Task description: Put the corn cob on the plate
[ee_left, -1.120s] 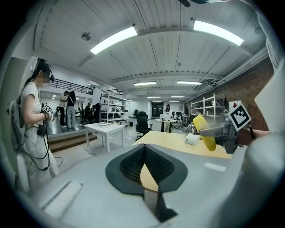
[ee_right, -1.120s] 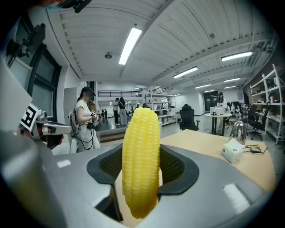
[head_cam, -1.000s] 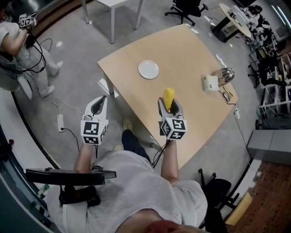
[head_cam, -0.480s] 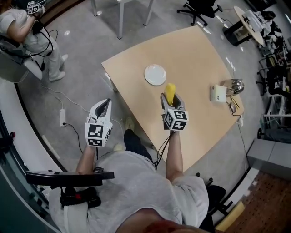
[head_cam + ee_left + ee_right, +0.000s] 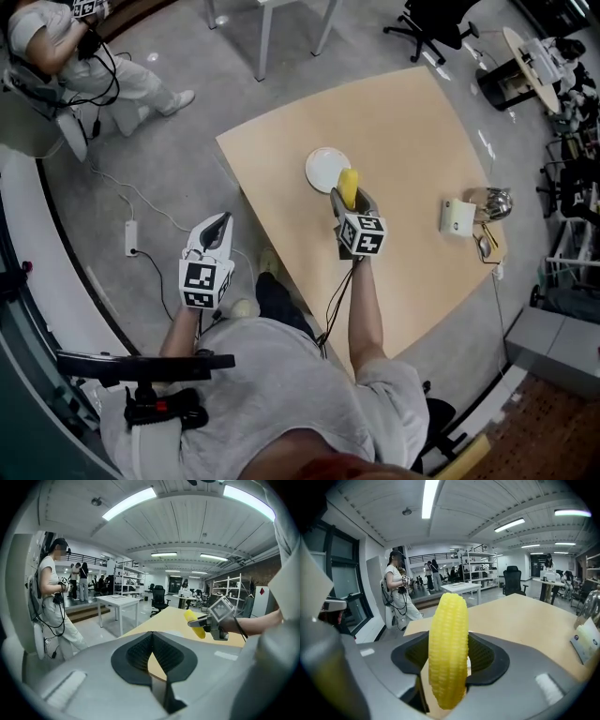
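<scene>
Corn cob stood upright, pinched in the right claw at the plate's near rim above the bench, likely poised for lowering. Left claw, pressed together and empty, hung clear of the bench.

Right gripper out front and clamped, left gripper held back and empty

The right arm reaches forward, nearly straight, with the forearm bare. The right gripper points away from the body, its marker cube nearest the wrist. Its jaws press from both sides on a corn cob, which stands upright between the pads and rises above them. The left arm is bent and kept close to the torso, and the left gripper sits lower and further back than the right. Its jaws meet at the tips with nothing between them, and it points forward and slightly right.
</scene>
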`<state>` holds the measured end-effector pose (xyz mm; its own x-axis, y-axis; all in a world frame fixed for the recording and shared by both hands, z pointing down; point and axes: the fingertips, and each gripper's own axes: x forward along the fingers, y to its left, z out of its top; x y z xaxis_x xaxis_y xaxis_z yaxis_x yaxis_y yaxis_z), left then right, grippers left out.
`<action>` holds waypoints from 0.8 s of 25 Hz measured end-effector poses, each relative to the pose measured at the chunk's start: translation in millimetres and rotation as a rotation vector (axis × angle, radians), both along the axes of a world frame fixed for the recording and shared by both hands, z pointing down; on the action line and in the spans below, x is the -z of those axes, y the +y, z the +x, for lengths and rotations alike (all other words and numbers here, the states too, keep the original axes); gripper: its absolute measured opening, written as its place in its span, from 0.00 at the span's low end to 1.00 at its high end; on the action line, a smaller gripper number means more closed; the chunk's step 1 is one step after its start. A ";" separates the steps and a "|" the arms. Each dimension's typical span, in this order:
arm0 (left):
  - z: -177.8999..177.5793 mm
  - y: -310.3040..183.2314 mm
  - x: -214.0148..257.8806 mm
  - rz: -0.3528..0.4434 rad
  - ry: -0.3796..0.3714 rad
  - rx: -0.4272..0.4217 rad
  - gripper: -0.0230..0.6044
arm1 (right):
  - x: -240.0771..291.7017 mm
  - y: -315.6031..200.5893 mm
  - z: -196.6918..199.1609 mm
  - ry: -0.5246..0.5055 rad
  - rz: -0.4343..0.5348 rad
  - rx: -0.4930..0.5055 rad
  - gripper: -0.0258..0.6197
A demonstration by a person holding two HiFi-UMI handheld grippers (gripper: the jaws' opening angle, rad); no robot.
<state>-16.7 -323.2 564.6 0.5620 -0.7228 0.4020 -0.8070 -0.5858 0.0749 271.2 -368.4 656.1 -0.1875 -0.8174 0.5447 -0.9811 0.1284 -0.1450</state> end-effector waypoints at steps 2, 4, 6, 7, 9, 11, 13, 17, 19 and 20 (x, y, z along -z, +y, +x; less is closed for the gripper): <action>2.7 -5.6 -6.4 -0.004 -0.003 0.005 0.07 | -14.3 -13.1 4.4 -0.001 -0.020 0.005 0.41; 2.1 -8.1 -6.7 -0.007 -0.009 0.014 0.07 | -23.0 -23.1 6.7 0.004 -0.040 0.012 0.41; -1.3 -9.9 -3.9 -0.008 -0.012 0.030 0.07 | -29.4 -32.2 6.6 0.005 -0.061 0.022 0.41; -2.9 -10.3 -3.2 -0.008 -0.013 0.038 0.07 | -33.8 -36.0 6.4 0.003 -0.073 0.028 0.41; -5.4 -10.3 -3.6 -0.010 -0.017 0.051 0.07 | -45.3 -42.4 6.0 0.004 -0.102 0.042 0.41; -8.2 -11.0 -3.5 -0.012 -0.021 0.062 0.07 | -56.9 -48.6 4.7 0.009 -0.130 0.053 0.41; -11.4 -12.3 -0.8 -0.011 -0.023 0.071 0.07 | -64.8 -54.8 2.5 0.014 -0.152 0.059 0.41; -14.6 -14.0 0.3 -0.012 -0.027 0.085 0.07 | -78.5 -65.4 1.1 0.016 -0.179 0.059 0.41; -14.3 -15.4 -0.8 -0.014 -0.034 0.089 0.07 | -86.8 -70.2 2.0 0.020 -0.200 0.060 0.41; -14.2 -16.2 -1.0 -0.014 -0.037 0.091 0.07 | -90.5 -72.0 2.2 0.026 -0.213 0.064 0.41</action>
